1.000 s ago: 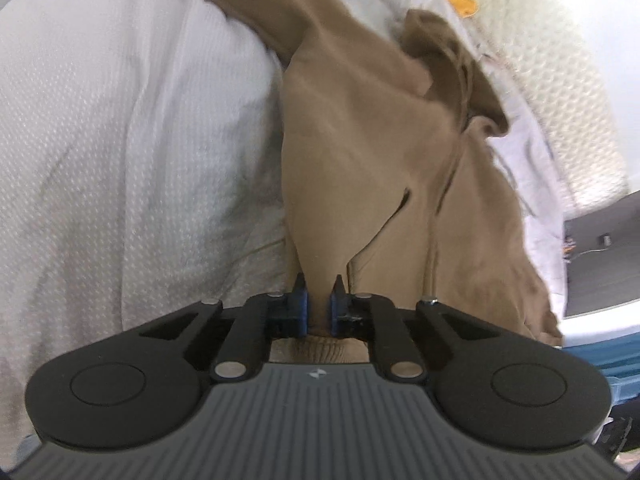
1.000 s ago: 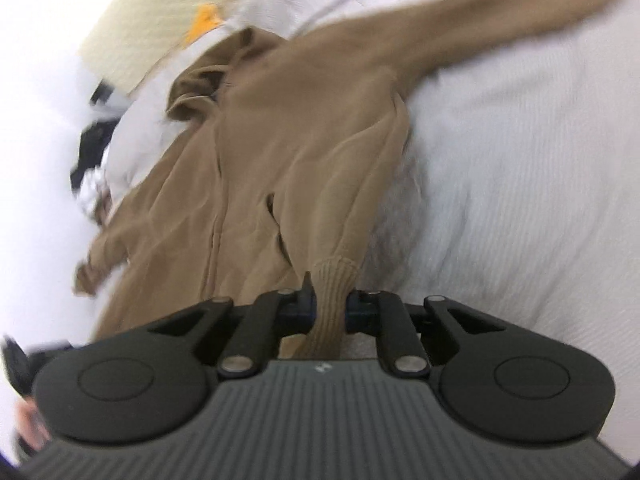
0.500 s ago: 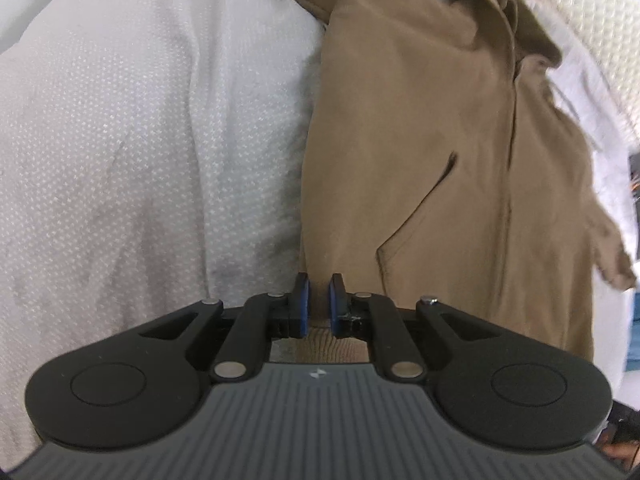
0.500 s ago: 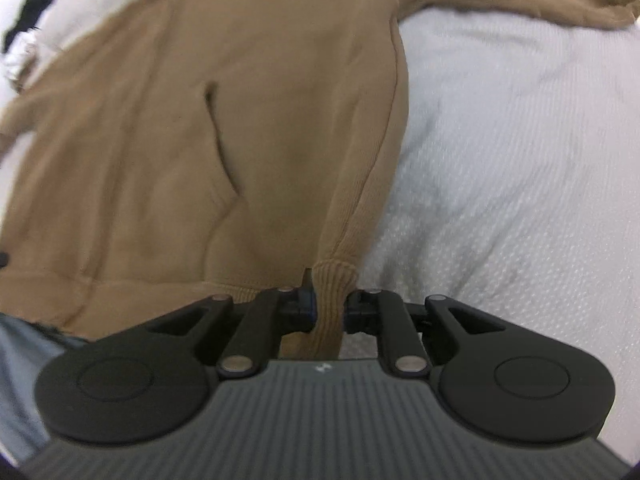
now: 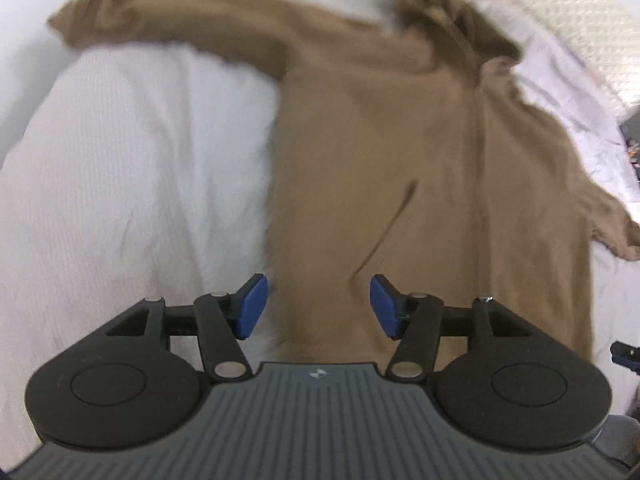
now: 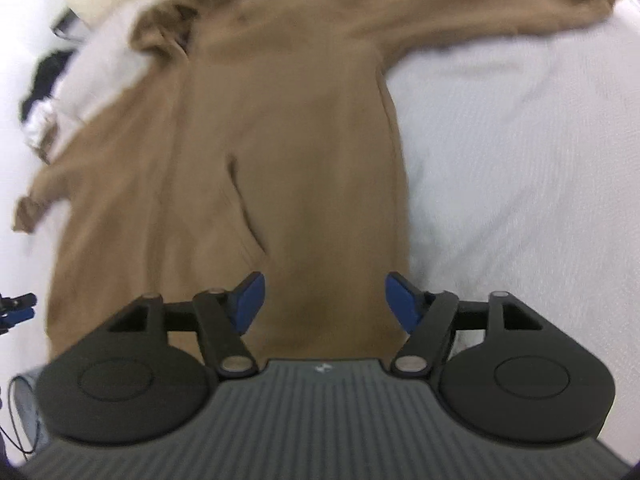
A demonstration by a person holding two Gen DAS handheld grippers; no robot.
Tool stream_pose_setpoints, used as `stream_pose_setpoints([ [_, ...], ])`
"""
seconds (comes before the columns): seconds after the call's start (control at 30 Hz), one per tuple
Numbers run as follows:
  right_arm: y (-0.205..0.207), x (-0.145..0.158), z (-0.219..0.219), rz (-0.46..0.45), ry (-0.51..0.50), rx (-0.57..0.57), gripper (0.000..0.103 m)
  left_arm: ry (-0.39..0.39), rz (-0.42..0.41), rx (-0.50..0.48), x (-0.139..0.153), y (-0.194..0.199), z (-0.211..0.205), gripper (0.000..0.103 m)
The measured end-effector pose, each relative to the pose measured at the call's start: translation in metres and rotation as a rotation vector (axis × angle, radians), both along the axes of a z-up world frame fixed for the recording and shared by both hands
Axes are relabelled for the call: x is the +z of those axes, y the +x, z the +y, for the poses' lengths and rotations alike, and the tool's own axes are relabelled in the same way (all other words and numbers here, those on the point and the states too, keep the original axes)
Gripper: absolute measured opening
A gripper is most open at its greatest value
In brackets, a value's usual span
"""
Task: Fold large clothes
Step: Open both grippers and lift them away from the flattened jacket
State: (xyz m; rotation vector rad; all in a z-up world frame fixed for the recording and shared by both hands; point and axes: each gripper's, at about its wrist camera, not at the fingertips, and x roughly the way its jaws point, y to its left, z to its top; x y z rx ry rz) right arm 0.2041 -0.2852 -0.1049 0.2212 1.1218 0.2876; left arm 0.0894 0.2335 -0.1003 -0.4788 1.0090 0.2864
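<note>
On a white textured bedspread point(image 5: 132, 168), a tan zip-front hooded sweatshirt point(image 5: 380, 152) lies spread flat, sleeves out. Above its hem, the left claw point(image 5: 316, 306) and right claw point(image 6: 325, 302) have just been opening, jaws apart, nothing gripped.

hoodie point(image 5: 360, 152): plain tan-brown | bedcover point(image 5: 140, 168): white, fine woven dot texture | pillow point(image 5: 580, 20): cream, bumpy quilted pattern | left gripper point(image 5: 318, 306): black arms, blue pads, grey ribbed body | right gripper point(image 6: 324, 304): same colours
</note>
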Motion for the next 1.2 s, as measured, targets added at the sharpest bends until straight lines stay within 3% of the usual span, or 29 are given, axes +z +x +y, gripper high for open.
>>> stream_pose_setpoints([
  [0.3,-0.002,0.059,0.039,-0.324,0.052,0.035,0.068,0.015,-0.248,-0.087,0.084,0.039,-0.080,0.063],
  [0.5,-0.004,0.078,0.047,-0.545,0.055,0.001,0.069,0.094,-0.371,-0.163,0.104,0.067,-0.146,0.063],
  [0.7,-0.006,0.053,0.039,-0.620,0.028,-0.048,0.069,0.199,-0.450,-0.233,0.080,0.077,-0.196,0.063],
  [0.9,-0.022,0.023,0.043,-0.693,-0.034,-0.018,0.069,0.168,-0.466,-0.291,0.034,0.077,-0.206,0.063],
  [1.1,-0.024,0.002,0.045,-0.675,-0.055,-0.017,0.069,0.201,-0.487,-0.286,0.003,0.073,-0.209,0.063],
  [1.2,-0.019,-0.003,0.048,-0.667,-0.059,-0.029,0.070,0.263,-0.473,-0.294,-0.011,0.071,-0.212,0.063],
])
